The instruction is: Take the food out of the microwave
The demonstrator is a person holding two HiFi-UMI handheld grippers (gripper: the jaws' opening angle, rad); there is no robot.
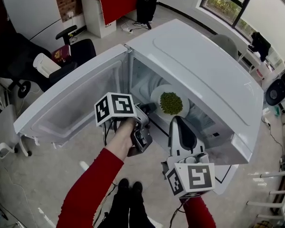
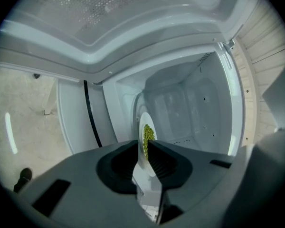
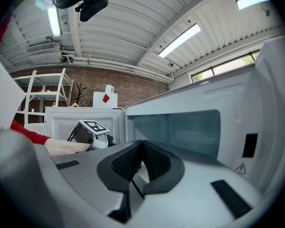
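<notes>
The food, a heap of small round green peas (image 1: 171, 103), sits on a glossy white round plate (image 1: 157, 95) lying flat on the floor of the boxy white microwave (image 1: 204, 75), whose smooth white door (image 1: 71, 103) is swung wide to the left. The left gripper (image 1: 148, 109) is much the nearer. It reaches into the cavity from the door side, and the plate's near rim lies straight ahead of it, in line with the narrow gap between its fingers (image 2: 118, 167). These stand slightly spread, and their dark ribbed pads do not appear to be pressing on the rim. Being round, the plate has no long axis to line up with, so what matters is that thin, hard, slippery-looking edge passing between the pads. The right gripper (image 1: 175, 120) hangs outside the opening, in front of the microwave and to the plate's right, with its fingers (image 3: 126, 163) pressed together at the tips on nothing. The cavity walls look smooth and enamelled.
</notes>
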